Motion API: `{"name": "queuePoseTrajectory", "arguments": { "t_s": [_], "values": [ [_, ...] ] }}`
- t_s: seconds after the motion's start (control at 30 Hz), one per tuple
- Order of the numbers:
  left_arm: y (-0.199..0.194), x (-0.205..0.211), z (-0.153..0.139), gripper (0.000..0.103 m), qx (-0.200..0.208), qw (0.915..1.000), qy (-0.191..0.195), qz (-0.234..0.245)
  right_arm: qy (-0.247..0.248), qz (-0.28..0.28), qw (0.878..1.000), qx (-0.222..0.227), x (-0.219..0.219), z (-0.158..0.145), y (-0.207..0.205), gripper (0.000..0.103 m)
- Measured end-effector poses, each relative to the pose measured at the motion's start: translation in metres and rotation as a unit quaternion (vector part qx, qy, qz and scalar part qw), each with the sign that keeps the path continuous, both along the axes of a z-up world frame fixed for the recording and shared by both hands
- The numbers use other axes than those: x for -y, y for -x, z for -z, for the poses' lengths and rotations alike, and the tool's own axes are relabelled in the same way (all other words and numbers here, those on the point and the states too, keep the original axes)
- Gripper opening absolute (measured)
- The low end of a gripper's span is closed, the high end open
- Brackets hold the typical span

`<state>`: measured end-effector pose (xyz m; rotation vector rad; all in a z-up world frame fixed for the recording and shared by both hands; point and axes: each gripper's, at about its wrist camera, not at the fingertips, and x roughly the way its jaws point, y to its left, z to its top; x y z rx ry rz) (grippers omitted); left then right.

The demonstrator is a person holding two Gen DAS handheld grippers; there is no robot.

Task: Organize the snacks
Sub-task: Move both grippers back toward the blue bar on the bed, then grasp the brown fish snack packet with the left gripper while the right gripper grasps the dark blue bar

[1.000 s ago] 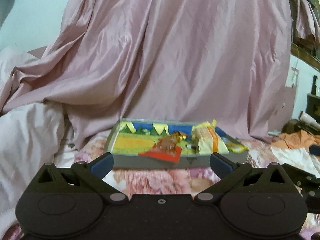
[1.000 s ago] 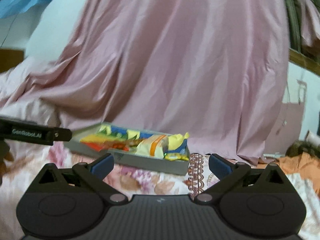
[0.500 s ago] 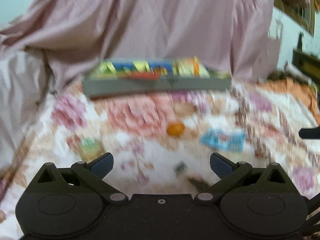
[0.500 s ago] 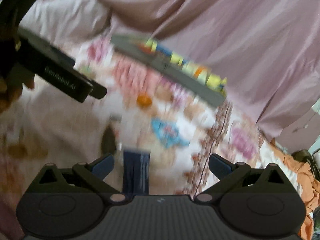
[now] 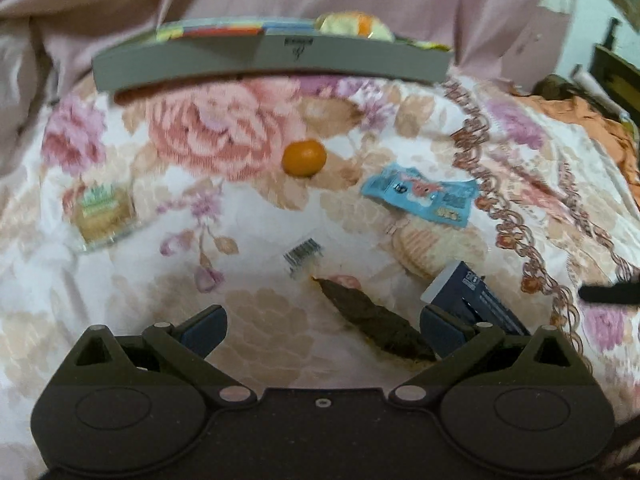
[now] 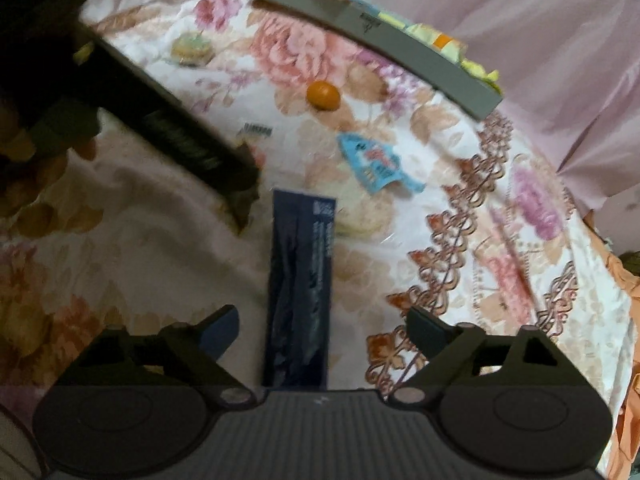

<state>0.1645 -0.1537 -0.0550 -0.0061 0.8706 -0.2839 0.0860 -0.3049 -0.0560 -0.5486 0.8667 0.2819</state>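
Left wrist view has dropped from the grey tray at the bedspread's far edge to the loose snacks: orange ball, blue packet, brown wrapped piece. My left gripper and right gripper are both released, the right over the dark bar, so picking begins.

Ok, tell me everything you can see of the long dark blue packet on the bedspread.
The dark blue packet is a long, narrow, glossy wrapper, crinkled like foil or plastic, with small white print and a pale panel at its far end. It lies flat on the floral bedspread, running lengthwise between the fingers of the open right gripper, untouched by them. Its far corner seems to overlap a round pale biscuit pack. In the left wrist view it lies behind that gripper's right finger.
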Motion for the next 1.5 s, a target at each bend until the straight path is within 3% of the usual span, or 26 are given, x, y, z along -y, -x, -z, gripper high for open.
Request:
{"name": "queuePoseTrajectory", "arguments": {
  "t_s": [0.13, 0.2, 0.3, 0.37, 0.57, 0.73, 1.0, 1.13, 1.3, 1.4, 1.5],
  "values": [
    [-0.007, 0.011, 0.009, 0.099, -0.026, 0.9996, 0.001, -0.010, 0.007, -0.010, 1.000, -0.021, -0.003, 0.008, -0.002, 0.076],
    [-0.007, 0.017, 0.013, 0.097, -0.026, 0.9996, -0.009, -0.005, 0.000, -0.012, 1.000, -0.026, -0.002, 0.008, -0.002, 0.060],
    [-0.003, 0.022, 0.015, 0.086, -0.016, 0.9998, -0.013, 0.007, -0.010, -0.005, 0.999, -0.033, 0.002, 0.008, -0.005, 0.047],
    [-0.001, 0.023, 0.014, 0.069, -0.008, 0.9997, -0.010, 0.019, -0.013, -0.002, 0.999, -0.034, 0.004, 0.008, -0.006, 0.042],
    [0.000, 0.012, 0.010, 0.050, -0.005, 0.9992, 0.002, 0.040, -0.025, 0.000, 0.999, -0.028, 0.006, 0.008, -0.008, 0.038],
    [-0.001, -0.015, 0.008, 0.044, -0.006, 0.9990, 0.012, 0.043, -0.080, 0.000, 0.996, -0.026, 0.009, 0.007, -0.018, 0.037],
    [-0.003, -0.053, 0.003, 0.044, 0.000, 0.9996, -0.008, 0.027, -0.144, 0.011, 0.989, -0.011, -0.004, 0.005, -0.035, 0.037],
    [-0.005, -0.057, 0.003, 0.059, 0.009, 0.9997, -0.019, 0.008, -0.154, 0.033, 0.987, 0.008, -0.011, 0.005, -0.042, 0.039],
    [-0.011, -0.051, 0.006, 0.076, 0.018, 0.9997, -0.017, -0.004, -0.144, 0.040, 0.989, 0.020, -0.012, 0.005, -0.040, 0.055],
    [-0.018, -0.045, 0.008, 0.078, 0.018, 0.9997, -0.012, -0.009, -0.143, 0.043, 0.989, 0.016, -0.010, 0.004, -0.037, 0.066],
    [-0.023, -0.037, 0.010, 0.082, 0.021, 0.9996, -0.015, -0.007, -0.147, 0.049, 0.988, 0.009, -0.006, 0.005, -0.036, 0.071]
  ]
}}
